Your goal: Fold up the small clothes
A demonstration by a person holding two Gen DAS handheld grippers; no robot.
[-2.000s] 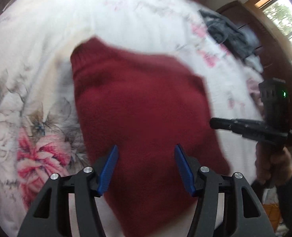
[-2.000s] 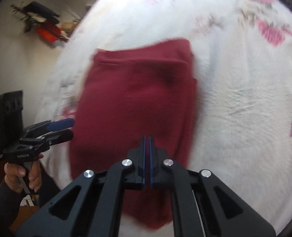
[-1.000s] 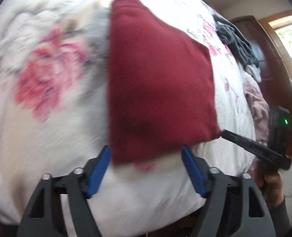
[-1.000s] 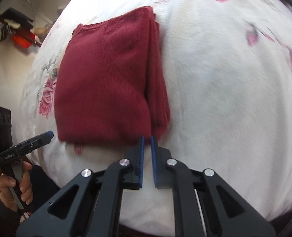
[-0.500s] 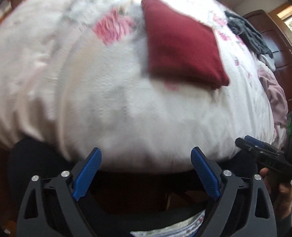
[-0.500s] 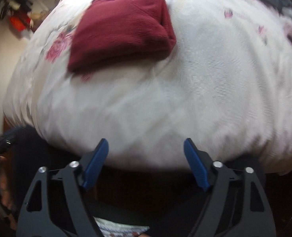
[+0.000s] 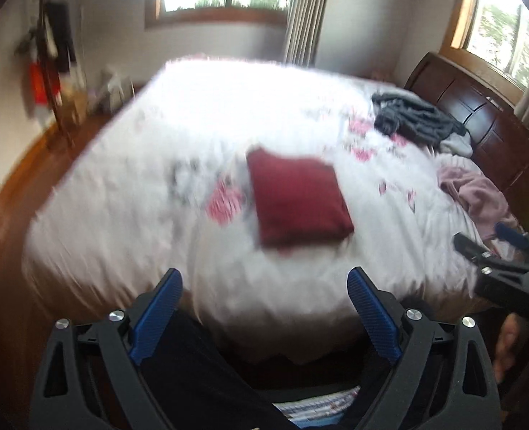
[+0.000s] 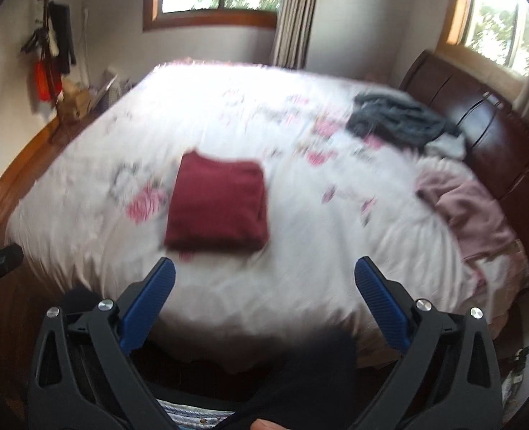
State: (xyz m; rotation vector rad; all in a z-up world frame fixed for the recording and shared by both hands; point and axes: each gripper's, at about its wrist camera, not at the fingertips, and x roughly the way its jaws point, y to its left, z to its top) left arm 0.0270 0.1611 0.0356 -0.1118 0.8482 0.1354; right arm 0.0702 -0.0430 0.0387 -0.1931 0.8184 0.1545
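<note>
At the middle of the frame in both wrist views, the dark red knitted garment (image 7: 298,202) is lying folded into a compact rectangle on the white floral bedspread (image 7: 200,114), with nothing touching it. Along the bottom edge of its own view, the left claw (image 7: 264,313) is hanging with its blue pads spread wide and holding nothing. The right claw (image 8: 264,304) is doing the same in its view, jaws wide apart and empty, well short of the bed's near edge.

Judging from this, the red piece is looking finished, and the step in hand is probably going for another item. Toward the upper right, a crumpled dark grey garment (image 7: 415,120) is sitting near the dark wooden headboard (image 7: 486,114), with a small pale grey piece (image 7: 456,145) just beside it. At the right edge, a rumpled dusty pink garment (image 8: 468,211) is lying closer to the claws, so it is likely the easier pick.

To do it well, both claws should be keeping wide while approaching, then pinching two corners or a hem rather than the bunched middle. Lifting and shaking the cloth flat onto a bare patch of bedspread, apart from the red rectangle, should avoid disturbing it. Both views are blurring, so finer cloth detail is hard to tell.
</note>
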